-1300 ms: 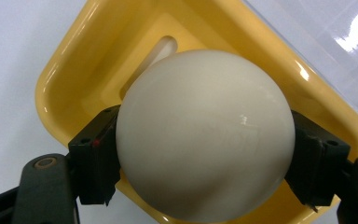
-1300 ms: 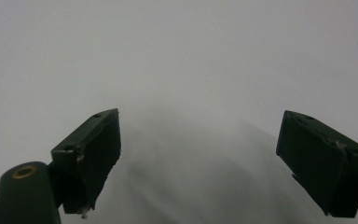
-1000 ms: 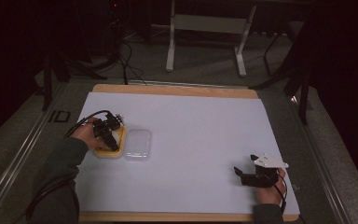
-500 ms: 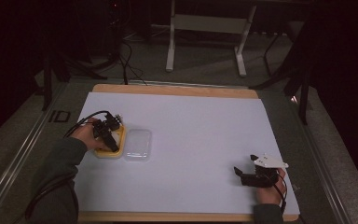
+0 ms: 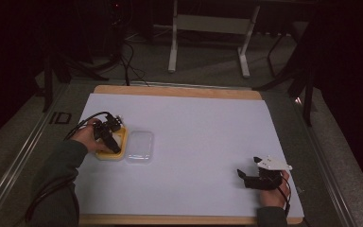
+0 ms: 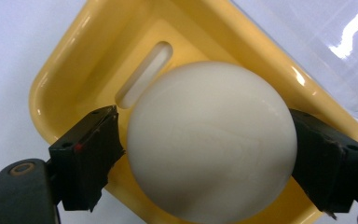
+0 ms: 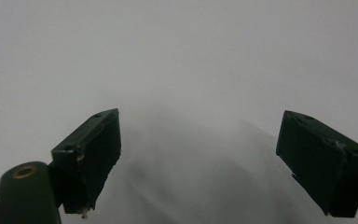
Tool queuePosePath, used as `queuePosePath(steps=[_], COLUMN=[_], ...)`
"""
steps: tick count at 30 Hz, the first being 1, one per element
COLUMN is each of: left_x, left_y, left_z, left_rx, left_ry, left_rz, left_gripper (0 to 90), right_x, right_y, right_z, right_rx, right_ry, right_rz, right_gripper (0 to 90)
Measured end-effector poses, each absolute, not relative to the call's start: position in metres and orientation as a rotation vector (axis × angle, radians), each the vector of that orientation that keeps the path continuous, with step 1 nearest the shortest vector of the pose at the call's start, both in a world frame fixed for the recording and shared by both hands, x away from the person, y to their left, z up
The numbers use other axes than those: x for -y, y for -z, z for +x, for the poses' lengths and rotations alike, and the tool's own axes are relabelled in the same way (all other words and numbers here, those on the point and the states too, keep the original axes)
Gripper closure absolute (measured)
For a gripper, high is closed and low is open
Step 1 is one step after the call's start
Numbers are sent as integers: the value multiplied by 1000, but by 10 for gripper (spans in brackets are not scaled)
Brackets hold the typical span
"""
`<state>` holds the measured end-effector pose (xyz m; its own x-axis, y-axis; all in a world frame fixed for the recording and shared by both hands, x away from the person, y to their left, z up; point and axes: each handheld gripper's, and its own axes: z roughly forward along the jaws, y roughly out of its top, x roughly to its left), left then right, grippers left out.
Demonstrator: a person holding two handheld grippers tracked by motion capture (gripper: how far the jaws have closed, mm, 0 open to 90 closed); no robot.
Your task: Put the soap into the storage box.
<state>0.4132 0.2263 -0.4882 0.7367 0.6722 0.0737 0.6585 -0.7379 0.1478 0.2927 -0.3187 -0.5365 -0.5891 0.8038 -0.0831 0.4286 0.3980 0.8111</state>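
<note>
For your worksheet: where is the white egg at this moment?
The white egg sits in the yellow tray at the table's left, between the just-opened jaws of the left tool, beside the clear lid.

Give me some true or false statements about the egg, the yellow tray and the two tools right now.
1. The white egg sits in the yellow tray. True.
2. The left tool is clamped tight on the egg. False: a gap shows at the left jaw, which has just been opening.
3. The clear lid covers the tray. False: it lies beside it.
4. The right tool is open and holds nothing. True.
</note>
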Motion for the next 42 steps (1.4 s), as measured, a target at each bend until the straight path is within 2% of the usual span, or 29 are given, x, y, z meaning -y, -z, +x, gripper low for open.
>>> queuePosePath(steps=[6,13,16,25,32,37,42], left_x=[-229,-230,-231,-230,-224,-214,-202], left_y=[483,477,471,453,447,445,445], left_z=[412,410,409,402,397,389,378], left_rx=[-1091,-1072,-1059,-999,-934,-877,-833], left_ry=[-188,-194,-195,-249,-226,-263,-288], left_rz=[2804,2782,2750,2686,2653,2630,2589], left_gripper=[84,86,145,161,229,283,288], right_x=[319,319,319,318,318,318,318], right_y=[536,536,536,536,536,536,537], right_z=[293,293,293,293,292,292,292], right_rx=[-2193,-2192,-2192,-2192,-2191,-2192,-2191], right_ry=[-1070,-1069,-1069,-1068,-1068,-1065,-1067], right_rz=[1054,1054,1053,1052,1052,1051,1051], right_gripper=[137,137,137,137,137,137,137])
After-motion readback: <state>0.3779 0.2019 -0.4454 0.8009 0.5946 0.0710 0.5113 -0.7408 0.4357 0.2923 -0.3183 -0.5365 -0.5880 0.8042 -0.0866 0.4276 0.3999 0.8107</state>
